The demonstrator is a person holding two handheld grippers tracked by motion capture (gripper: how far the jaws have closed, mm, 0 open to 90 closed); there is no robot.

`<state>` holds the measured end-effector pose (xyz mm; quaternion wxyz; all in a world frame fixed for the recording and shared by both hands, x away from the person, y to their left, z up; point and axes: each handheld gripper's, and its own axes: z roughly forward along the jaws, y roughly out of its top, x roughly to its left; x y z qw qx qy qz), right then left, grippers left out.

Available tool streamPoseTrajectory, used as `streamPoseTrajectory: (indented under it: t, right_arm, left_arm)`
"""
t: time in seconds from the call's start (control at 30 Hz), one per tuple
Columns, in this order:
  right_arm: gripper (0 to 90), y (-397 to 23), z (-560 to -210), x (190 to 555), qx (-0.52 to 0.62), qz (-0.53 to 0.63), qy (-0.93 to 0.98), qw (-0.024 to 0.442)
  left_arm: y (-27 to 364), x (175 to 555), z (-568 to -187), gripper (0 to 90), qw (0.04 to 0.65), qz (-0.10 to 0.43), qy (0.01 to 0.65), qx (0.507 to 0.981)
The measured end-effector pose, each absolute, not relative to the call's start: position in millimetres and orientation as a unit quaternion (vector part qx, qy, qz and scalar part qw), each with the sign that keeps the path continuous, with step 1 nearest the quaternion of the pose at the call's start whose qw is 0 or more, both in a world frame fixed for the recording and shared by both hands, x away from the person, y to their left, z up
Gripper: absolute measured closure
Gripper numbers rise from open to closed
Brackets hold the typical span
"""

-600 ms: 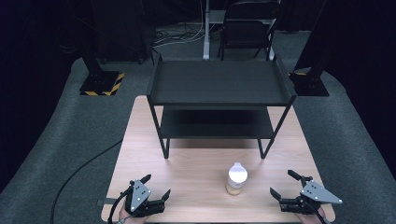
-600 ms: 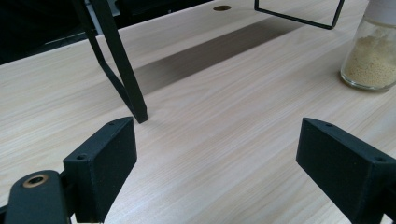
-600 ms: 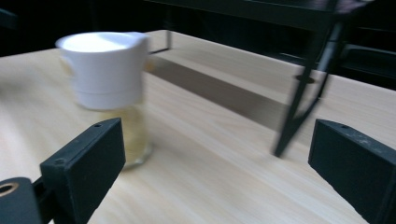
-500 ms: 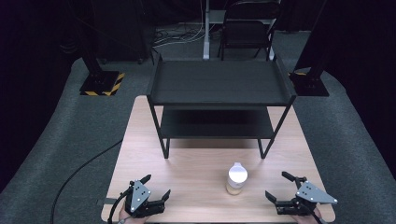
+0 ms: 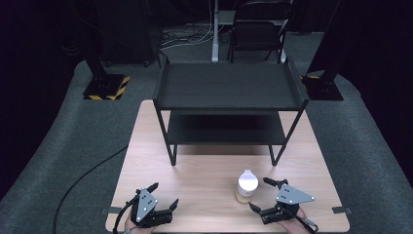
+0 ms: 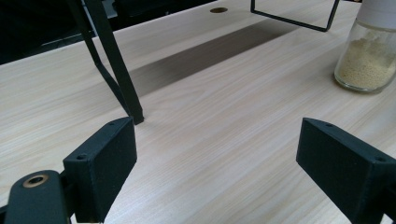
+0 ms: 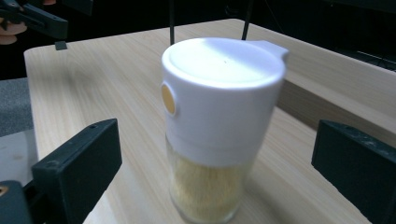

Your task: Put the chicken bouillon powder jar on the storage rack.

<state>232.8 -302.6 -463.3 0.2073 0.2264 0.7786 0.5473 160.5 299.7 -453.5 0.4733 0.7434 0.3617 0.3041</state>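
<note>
Right tongs (image 5: 263,195) are gaping wide around the shaker jar (image 5: 246,185), not touching; left tongs (image 5: 162,196) are hovering open and empty over the counter (image 5: 204,170).

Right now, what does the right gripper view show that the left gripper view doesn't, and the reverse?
Right gripper view: the jar's white lid with a round yellow button, the jar between its open jaws, and the left gripper far off. Left gripper view: a black shelf leg planted on the table and a hole in the tabletop. Both: the jar's yellow grainy contents, light wood, open jaws.
</note>
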Motion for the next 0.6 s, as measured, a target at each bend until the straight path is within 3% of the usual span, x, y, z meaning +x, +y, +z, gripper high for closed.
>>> streamPoseTrajectory:
  t: [0.23,0.27,0.6]
  right_arm:
    - [6.4,-278.8,-462.4,249.0,0.224,0.534,0.789,0.207]
    - [27.8,-274.3,-459.0,255.8,0.215,0.523,0.800,0.200]
    - [30.0,-261.5,-443.6,266.5,0.220,0.506,0.814,0.181]
  left_arm:
    - [300.2,160.8,-453.5,12.1,0.475,0.302,0.361,0.744]
    - [300.2,160.9,-453.5,12.1,0.474,0.302,0.361,0.744]
    - [300.9,161.2,-453.7,12.1,0.476,0.301,0.361,0.744]
